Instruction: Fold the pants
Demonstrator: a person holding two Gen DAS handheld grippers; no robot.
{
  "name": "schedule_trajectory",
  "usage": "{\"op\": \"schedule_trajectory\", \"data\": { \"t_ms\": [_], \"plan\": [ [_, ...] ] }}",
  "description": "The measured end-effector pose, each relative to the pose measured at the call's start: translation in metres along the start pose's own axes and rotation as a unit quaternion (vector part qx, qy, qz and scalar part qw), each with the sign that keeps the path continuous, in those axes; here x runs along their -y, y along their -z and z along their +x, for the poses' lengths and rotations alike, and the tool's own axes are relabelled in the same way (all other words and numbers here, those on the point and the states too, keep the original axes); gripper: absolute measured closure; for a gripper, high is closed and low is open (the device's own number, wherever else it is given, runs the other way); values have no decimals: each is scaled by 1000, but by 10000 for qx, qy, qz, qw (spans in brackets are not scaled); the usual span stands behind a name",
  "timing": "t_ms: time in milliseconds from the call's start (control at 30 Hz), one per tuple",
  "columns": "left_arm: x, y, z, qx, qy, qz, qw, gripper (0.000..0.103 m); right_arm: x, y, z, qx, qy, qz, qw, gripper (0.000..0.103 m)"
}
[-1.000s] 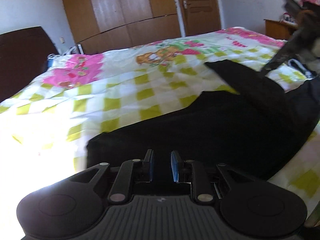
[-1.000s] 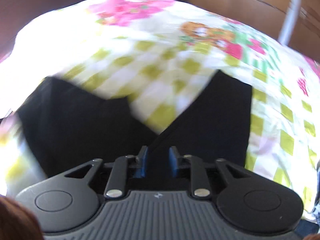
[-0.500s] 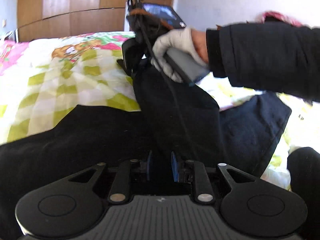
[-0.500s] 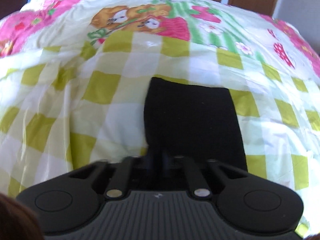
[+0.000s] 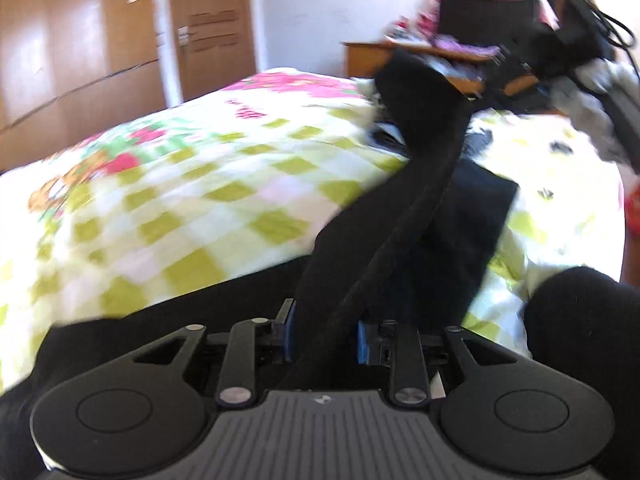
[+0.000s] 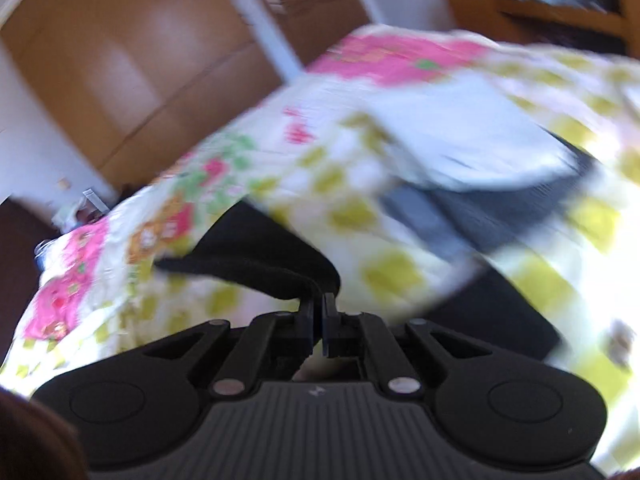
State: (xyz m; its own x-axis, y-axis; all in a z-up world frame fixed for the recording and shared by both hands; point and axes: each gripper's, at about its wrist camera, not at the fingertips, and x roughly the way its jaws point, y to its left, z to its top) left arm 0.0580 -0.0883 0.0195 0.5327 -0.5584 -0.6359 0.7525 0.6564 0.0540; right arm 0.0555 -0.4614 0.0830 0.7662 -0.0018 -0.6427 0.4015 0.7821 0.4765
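Observation:
The black pants lie on the checked bed cover. In the left wrist view one leg runs up and to the right, pulled taut and lifted off the bed. My left gripper has its blue pads apart with the black fabric running between them. The right gripper shows at the top right of that view, holding the leg's far end in the air. In the blurred right wrist view my right gripper is shut on a fold of the pants, which hangs to the left of the fingers.
A wooden wardrobe and a door stand behind the bed. A wooden side table with clutter stands at the far right. A dark flat item lies on the bed cover in the right wrist view.
The right gripper has lifted the pants leg and swung it up to the right. The left gripper's pads have opened wider. Both views have turned right towards the door.

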Motion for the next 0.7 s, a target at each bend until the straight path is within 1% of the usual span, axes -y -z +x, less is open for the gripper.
{"op": "schedule_trajectory", "data": {
  "t_ms": [33, 67, 133, 167, 200, 233, 267, 367, 433, 467, 500, 533, 567, 600, 700],
  "plan": [
    [8, -1, 8, -84, 59, 123, 9999, 61, 22, 10, -1, -86, 124, 204, 9997, 100],
    [15, -2, 16, -183, 117, 230, 9995, 61, 43, 21, 2, -200, 154, 457, 9986, 100],
    [30, -2, 29, -390, 154, 462, 9981, 60, 70, 37, 13, -353, 236, 755, 9962, 99],
    [35, -3, 34, -482, 132, 574, 9971, 61, 78, 43, 19, -388, 190, 848, 9955, 99],
    [40, -2, 38, -565, 118, 643, 9963, 60, 84, 47, 22, -371, 156, 914, 9950, 97],
    [44, -2, 40, -634, 135, 656, 9957, 61, 86, 49, 24, -299, 140, 914, 9953, 91],
    [48, -3, 42, -673, 146, 669, 9954, 60, 88, 49, 25, -223, 98, 930, 9954, 90],
    [57, -5, 47, -735, 127, 815, 9939, 60, 104, 45, 23, -124, -203, 1246, 9919, 89],
    [59, -7, 51, -756, 148, 827, 9936, 60, 109, 40, 25, -87, -133, 1234, 9922, 85],
    [59, -8, 52, -756, 155, 835, 9935, 60, 111, 36, 27, -50, -79, 1248, 9921, 85],
    [60, -10, 54, -749, 150, 836, 9936, 60, 115, 34, 29, -17, -23, 1251, 9921, 88],
    [60, -11, 56, -738, 141, 825, 9938, 60, 117, 30, 33, -11, 61, 1270, 9919, 98],
    [59, -12, 56, -730, 132, 807, 9940, 60, 117, 26, 36, -54, 31, 1298, 9915, 98],
    [59, -13, 56, -716, 117, 788, 9942, 60, 115, 21, 35, -22, -118, 1284, 9916, 98],
    [60, -14, 52, -667, 117, 767, 9947, 60, 99, 8, 13, 470, -618, 986, 9921, 99]
  ]
}}
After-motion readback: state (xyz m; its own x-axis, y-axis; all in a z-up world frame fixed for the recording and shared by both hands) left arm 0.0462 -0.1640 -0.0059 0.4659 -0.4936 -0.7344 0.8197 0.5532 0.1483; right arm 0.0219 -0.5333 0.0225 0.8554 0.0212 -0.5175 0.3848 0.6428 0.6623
